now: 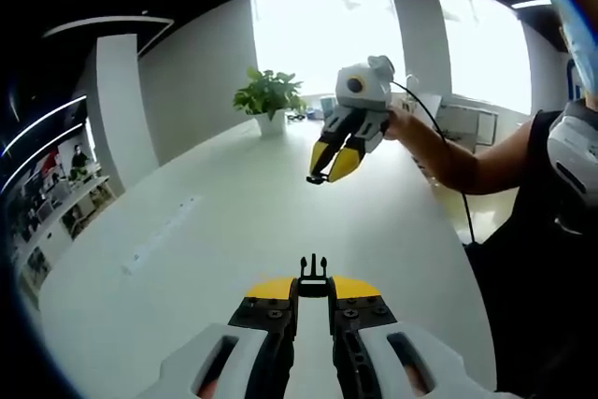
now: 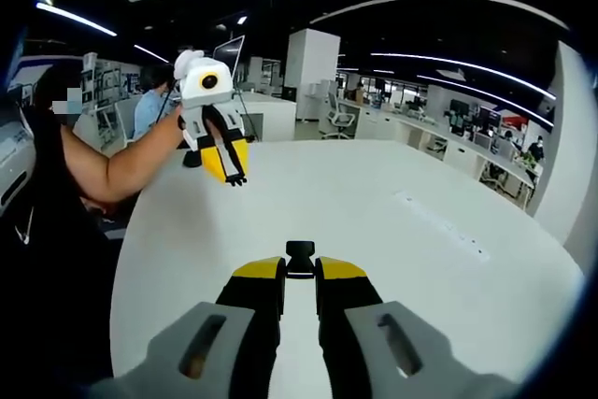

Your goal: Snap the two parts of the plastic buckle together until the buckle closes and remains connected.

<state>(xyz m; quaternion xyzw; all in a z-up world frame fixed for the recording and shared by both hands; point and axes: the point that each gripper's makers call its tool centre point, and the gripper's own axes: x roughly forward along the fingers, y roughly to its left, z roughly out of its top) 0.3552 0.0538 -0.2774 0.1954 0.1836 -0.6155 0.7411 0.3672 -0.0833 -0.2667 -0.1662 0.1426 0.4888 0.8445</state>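
Left tongs (image 1: 313,289) raised over the white desk (image 1: 215,231), jaws nearly together, pinching the pronged buckle part (image 1: 313,277) so that its black prongs stick out just past the yellow tips. Right tongs (image 2: 300,270) likewise lifted above the desk, jaws drawn close, clamping the socket buckle part (image 2: 300,257) at the yellow tips. Both parts held in the air, well apart from each other, not joined. In the left gripper view, right tongs ahead and slightly right, tilted downward, gripped by a hand (image 1: 400,123) on a bare forearm reaching in from the right. In the right gripper view, left tongs ahead to the left, tips angled down. Beyond the right tongs, a potted plant (image 1: 268,100) at the far end of the desk.
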